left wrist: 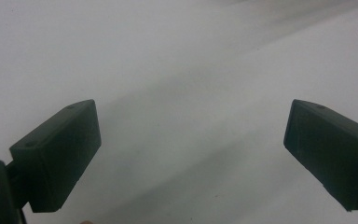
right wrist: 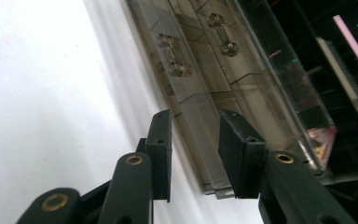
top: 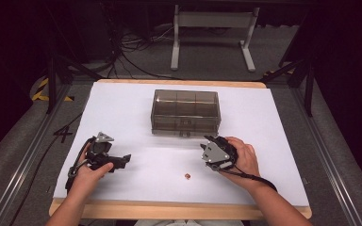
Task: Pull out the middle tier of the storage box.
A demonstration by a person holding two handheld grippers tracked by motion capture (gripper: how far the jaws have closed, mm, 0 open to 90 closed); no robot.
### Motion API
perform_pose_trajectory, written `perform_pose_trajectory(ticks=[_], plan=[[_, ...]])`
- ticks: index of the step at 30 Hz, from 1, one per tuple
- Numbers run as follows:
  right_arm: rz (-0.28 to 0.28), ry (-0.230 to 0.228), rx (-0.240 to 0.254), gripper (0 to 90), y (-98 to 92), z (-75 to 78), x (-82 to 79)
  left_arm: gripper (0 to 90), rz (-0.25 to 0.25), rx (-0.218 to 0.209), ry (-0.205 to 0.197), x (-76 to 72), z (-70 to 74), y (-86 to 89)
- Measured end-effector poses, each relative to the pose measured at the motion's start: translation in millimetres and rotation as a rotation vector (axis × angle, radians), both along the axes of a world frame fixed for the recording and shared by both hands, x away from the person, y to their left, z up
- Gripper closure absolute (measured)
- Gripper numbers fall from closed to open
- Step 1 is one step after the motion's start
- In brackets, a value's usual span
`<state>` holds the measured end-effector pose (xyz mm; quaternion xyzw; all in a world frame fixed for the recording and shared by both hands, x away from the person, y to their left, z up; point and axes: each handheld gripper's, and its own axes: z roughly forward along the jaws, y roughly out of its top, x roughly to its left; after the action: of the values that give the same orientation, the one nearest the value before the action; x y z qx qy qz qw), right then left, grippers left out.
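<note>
The left tongs (top: 125, 160) lie low over the white counter (top: 122, 108), held in the person's left hand (top: 87, 174). Their jaws stand wide apart with only bare white sheet between them, as the left gripper view (left wrist: 191, 140) makes plain. Off to their right, and nearer the person than either pair, a small brown piece (top: 187, 176) sits alone on the sheet, well apart from both.

Further right, the right tongs (top: 206, 141) are gripped in the right hand (top: 242, 157) and point toward the smoky clear plastic box (top: 185, 110), which stands just ahead of them at the counter's middle. In the right gripper view the right tongs (right wrist: 193, 151) are about half open and hold nothing; the box's lower front edge (right wrist: 200, 135) runs past the gap between the jaws, and two small knobs (right wrist: 172, 53) on the box front show beyond.
</note>
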<state>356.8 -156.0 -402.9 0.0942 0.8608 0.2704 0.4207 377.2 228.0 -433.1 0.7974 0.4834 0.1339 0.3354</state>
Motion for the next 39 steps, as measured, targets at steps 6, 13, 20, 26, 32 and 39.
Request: perform_pose_trajectory(ticks=[6,13,20,26,32,39], plan=[[0.038,0.091,0.055,68.0,-5.5,8.0,4.1,4.5,0.002,-0.002,0.001,-0.1,-0.1,-0.1],[0.063,0.164,0.089,71.1,-12.4,19.7,9.3,4.5,0.002,-0.004,0.000,-0.1,0.0,0.1],[0.085,0.209,0.104,72.3,-15.7,29.6,12.7,4.5,0.000,-0.002,0.003,0.0,-0.1,0.0],[0.101,0.276,0.117,72.7,-17.7,37.0,17.8,4.4,0.001,-0.007,0.005,0.2,0.0,0.5],[0.118,0.326,0.118,74.7,-17.9,45.9,24.5,4.4,0.001,-0.007,0.003,0.3,0.1,0.7],[0.128,0.400,0.119,73.3,-17.6,53.4,34.6,4.4,0.002,-0.007,0.006,0.4,0.4,1.5]])
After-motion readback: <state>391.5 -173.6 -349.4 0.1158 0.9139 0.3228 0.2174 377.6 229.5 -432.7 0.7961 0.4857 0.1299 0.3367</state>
